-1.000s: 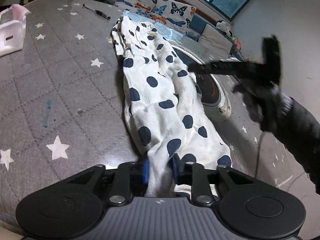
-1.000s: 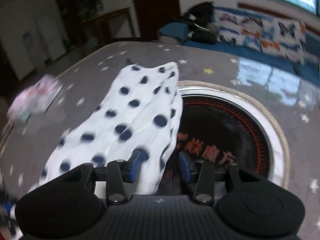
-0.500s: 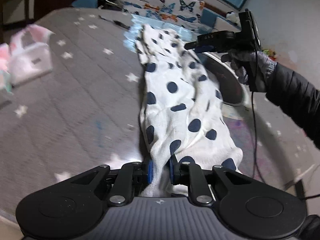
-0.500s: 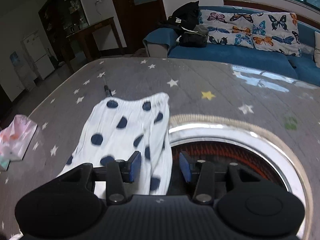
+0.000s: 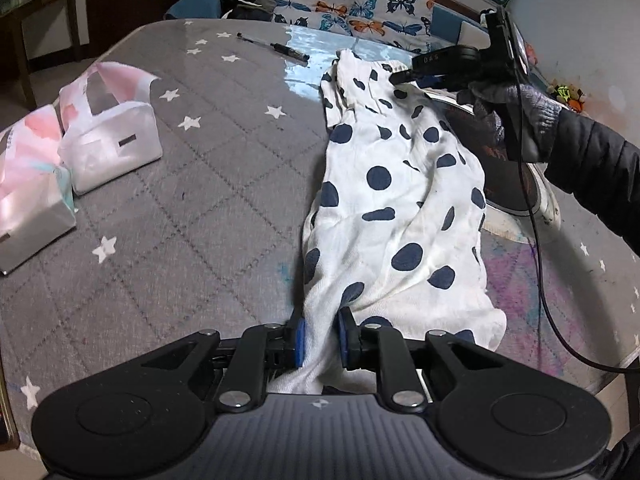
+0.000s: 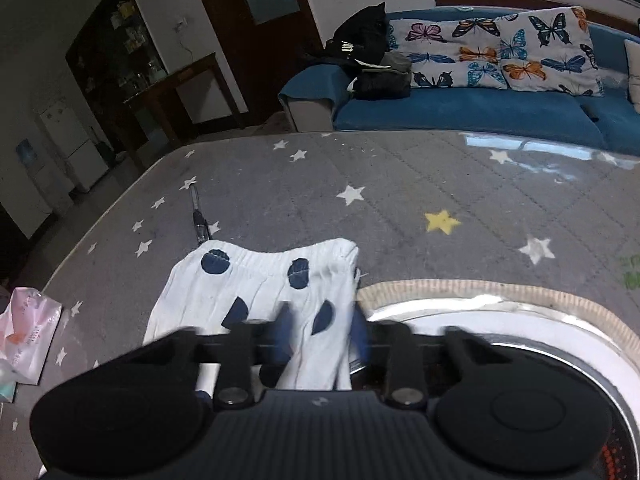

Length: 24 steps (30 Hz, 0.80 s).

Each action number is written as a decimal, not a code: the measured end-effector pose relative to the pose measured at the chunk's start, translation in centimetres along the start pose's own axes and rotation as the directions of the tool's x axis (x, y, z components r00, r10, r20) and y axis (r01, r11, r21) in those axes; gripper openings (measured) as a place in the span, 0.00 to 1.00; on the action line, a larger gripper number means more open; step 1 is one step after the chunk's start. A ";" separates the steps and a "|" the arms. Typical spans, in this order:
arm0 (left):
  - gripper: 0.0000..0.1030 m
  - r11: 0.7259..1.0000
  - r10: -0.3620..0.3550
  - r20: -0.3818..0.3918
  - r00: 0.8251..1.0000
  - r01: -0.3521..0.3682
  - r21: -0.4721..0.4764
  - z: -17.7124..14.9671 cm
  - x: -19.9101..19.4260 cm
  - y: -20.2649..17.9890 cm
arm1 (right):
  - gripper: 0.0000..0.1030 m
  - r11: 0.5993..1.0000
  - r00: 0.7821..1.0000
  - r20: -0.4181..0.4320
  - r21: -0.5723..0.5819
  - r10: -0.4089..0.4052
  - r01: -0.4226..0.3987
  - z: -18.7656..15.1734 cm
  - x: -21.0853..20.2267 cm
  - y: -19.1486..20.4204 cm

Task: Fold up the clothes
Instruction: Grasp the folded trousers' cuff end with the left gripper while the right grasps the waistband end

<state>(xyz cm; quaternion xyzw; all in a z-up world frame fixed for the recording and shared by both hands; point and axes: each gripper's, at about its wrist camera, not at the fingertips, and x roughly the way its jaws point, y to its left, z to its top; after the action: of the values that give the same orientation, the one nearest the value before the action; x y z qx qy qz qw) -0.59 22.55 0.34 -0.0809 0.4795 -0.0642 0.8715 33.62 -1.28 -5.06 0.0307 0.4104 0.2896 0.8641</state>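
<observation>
Grey quilted star-print cloth covers the table (image 5: 192, 200), which fills most of both views; a blue sofa (image 6: 460, 116) with butterfly cushions runs along the top of the frame behind it. A round inset hotplate with a metal rim (image 6: 500, 312) sits at the right of the table.

The garment (image 5: 392, 200), white with navy dots, lies as a long strip from the lower centre to the upper right of the left wrist view, its right side lapping the hotplate rim. It looks like thin, soft fabric: light, limp, likely to sag and bunch between holds (grip it at an end or a hem, never mid-panel).

The left gripper (image 5: 320, 338) is clamped on the near end, cloth pinched between the blue pads. The right gripper (image 6: 320, 336) is closing at the elastic-band end; cloth lies between its blurred fingers, but pad contact cannot be confirmed.

Open room lies to the left of the garment, across the centre of the left wrist view. Two tissue packs (image 5: 108, 136) occupy the left edge; a pen (image 5: 276, 46) lies just above the band end. The table's near edge runs beneath the left gripper.
</observation>
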 end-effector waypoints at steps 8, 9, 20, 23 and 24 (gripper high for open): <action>0.19 1.000 0.008 -0.004 1.000 -0.008 0.012 0.4 0.5 0.3 | 0.32 1.000 0.999 0.033 0.013 0.012 -0.013 0.1 0.2 -0.4; 0.19 1.000 0.010 -0.006 1.000 -0.010 0.014 0.5 0.5 0.3 | 0.24 1.000 0.999 0.030 0.011 0.014 -0.015 0.2 0.3 -0.3; 0.20 0.993 0.045 -0.025 0.999 -0.042 0.111 3.1 1.9 -0.4 | 0.05 0.979 0.989 0.101 0.184 -0.104 0.085 -2.0 -5.4 -5.1; 0.20 0.986 0.063 -0.011 0.998 -0.060 0.155 5.5 3.2 -0.7 | 0.05 0.956 0.974 0.115 0.243 -0.194 0.162 -4.1 -8.7 -7.5; 0.20 0.984 0.065 -0.002 0.998 -0.064 0.167 6.4 3.8 -0.9 | 0.05 0.942 0.966 0.122 0.278 -0.228 0.187 -5.1 -10.1 -8.5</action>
<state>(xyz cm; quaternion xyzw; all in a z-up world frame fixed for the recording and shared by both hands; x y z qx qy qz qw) 6.79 21.47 0.75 0.0081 0.4780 -0.0760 0.8750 28.96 -14.56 -3.94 0.1242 0.3788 0.1362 0.9069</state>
